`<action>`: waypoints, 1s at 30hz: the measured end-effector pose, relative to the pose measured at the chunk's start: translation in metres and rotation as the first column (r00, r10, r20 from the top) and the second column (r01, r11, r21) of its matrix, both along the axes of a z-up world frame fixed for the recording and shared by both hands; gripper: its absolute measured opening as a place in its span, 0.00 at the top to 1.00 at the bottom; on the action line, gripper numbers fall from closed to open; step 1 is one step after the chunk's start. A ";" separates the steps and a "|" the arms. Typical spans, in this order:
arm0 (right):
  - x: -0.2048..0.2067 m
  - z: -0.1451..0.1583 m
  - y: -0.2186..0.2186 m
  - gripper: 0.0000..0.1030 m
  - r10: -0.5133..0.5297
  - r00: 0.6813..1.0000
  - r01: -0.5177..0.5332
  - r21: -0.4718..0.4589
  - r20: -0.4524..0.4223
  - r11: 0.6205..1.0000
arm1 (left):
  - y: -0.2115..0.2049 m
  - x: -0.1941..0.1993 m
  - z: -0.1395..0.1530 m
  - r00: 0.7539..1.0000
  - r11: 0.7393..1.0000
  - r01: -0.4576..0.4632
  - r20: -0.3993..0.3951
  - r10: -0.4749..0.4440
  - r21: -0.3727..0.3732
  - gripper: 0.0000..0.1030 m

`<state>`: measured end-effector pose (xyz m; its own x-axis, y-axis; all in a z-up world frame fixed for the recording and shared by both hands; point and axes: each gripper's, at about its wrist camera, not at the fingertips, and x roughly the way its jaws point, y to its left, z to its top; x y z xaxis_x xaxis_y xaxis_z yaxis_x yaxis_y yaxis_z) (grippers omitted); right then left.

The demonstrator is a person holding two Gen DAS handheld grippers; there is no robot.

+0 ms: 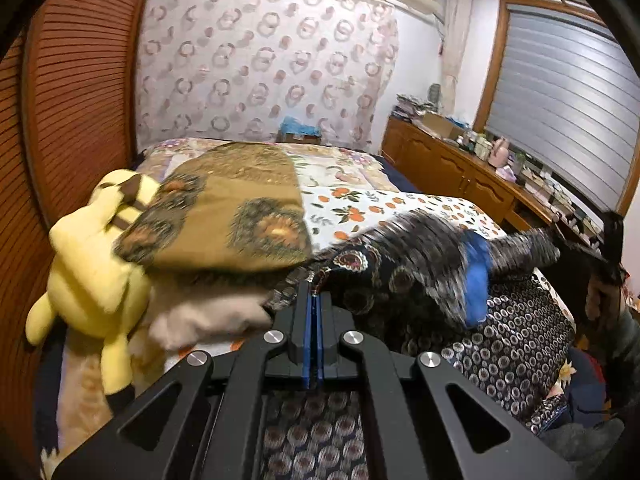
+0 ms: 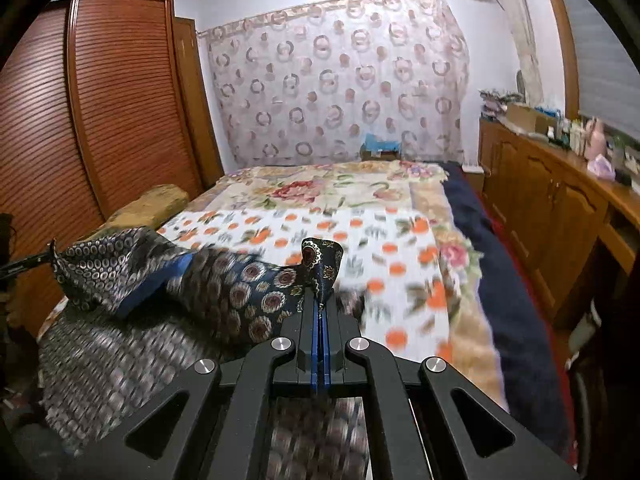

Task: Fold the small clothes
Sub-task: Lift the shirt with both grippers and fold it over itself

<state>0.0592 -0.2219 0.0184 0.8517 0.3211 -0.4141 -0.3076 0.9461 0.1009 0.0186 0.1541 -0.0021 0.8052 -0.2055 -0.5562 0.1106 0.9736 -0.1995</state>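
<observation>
A dark navy garment (image 1: 404, 276) with round and paisley prints and a blue lining (image 1: 476, 276) hangs stretched above the bed, blurred by motion. My left gripper (image 1: 314, 298) is shut on one edge of it, blue pads pressed together on the cloth. At the far right of the left wrist view, the right gripper (image 1: 608, 252) holds the other end. In the right wrist view, my right gripper (image 2: 320, 308) is shut on a corner of the garment (image 2: 240, 288), which runs left to the left gripper (image 2: 30, 264). More of the dark cloth lies below both grippers.
The bed carries an orange-fruit sheet (image 2: 380, 248) and a floral blanket (image 2: 320, 188). A yellow plush toy (image 1: 92, 272) and a brown patterned pillow (image 1: 232, 216) lie at the bed's left. A slatted wooden wardrobe (image 2: 100, 112) stands left, a cluttered wooden dresser (image 2: 560, 208) right.
</observation>
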 end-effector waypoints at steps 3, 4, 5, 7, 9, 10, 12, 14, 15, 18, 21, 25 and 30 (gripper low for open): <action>-0.023 -0.003 -0.010 0.99 -0.009 1.000 0.009 -0.032 -0.014 0.999 | 0.008 -0.021 0.000 1.000 0.999 -0.028 0.007 0.028 -0.030 0.97; -0.030 -0.003 -0.012 0.99 -0.014 1.000 0.012 -0.058 -0.024 0.998 | 0.009 -0.028 0.000 0.999 0.999 -0.030 0.009 0.031 -0.038 0.97; -0.037 -0.001 -0.015 0.99 -0.019 0.999 0.016 -0.080 -0.030 0.997 | 0.010 -0.032 0.000 0.999 0.999 -0.032 0.010 0.032 -0.041 0.97; -0.049 0.004 -0.019 0.99 -0.021 0.999 0.017 -0.091 -0.038 0.996 | 0.010 -0.045 0.001 0.999 0.999 -0.038 0.015 0.039 -0.036 0.97; -0.066 0.012 -0.018 0.99 -0.023 0.999 0.019 -0.113 -0.038 0.993 | 0.010 -0.055 0.002 0.999 0.998 -0.047 0.020 0.047 -0.031 0.97; -0.074 0.014 -0.017 0.99 -0.019 0.999 0.014 -0.120 -0.041 0.993 | 0.011 -0.058 0.002 0.998 0.998 -0.053 0.015 0.054 -0.029 0.97; -0.083 0.019 -0.012 0.99 -0.013 0.999 0.006 -0.131 -0.053 0.991 | 0.013 -0.063 0.000 0.998 0.998 -0.059 0.002 0.059 -0.020 0.97; -0.088 0.017 -0.001 0.99 0.004 0.996 -0.015 -0.127 -0.091 0.992 | 0.014 -0.064 -0.004 0.997 0.998 -0.069 -0.020 0.069 0.005 0.97; -0.088 0.015 0.002 0.99 0.007 0.994 -0.021 -0.132 -0.107 0.991 | 0.015 -0.064 -0.008 0.997 0.997 -0.072 -0.035 0.073 0.015 0.97; -0.082 0.003 0.006 0.99 0.001 0.986 -0.027 -0.154 -0.165 0.988 | 0.018 -0.063 -0.014 0.995 0.997 -0.077 -0.055 0.078 0.018 0.82; -0.074 0.000 0.006 0.97 -0.005 0.983 -0.024 -0.151 -0.186 0.988 | 0.022 -0.063 -0.016 0.995 0.996 -0.084 -0.056 0.085 0.011 0.63; -0.062 0.013 0.005 0.75 -0.004 0.988 -0.020 -0.157 -0.151 0.987 | 0.022 -0.062 -0.008 0.996 0.997 -0.078 -0.039 0.078 0.017 0.33; -0.065 0.035 0.004 0.54 0.010 0.997 -0.022 -0.158 -0.074 0.987 | 0.022 -0.049 -0.003 0.997 0.996 -0.075 -0.020 0.076 0.044 0.21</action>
<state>-0.0062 -0.2178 0.0534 0.8130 0.2599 -0.5211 -0.3204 0.9469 -0.0276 -0.0304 0.1758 -0.0053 0.8050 -0.1203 -0.5810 0.0325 0.9867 -0.1592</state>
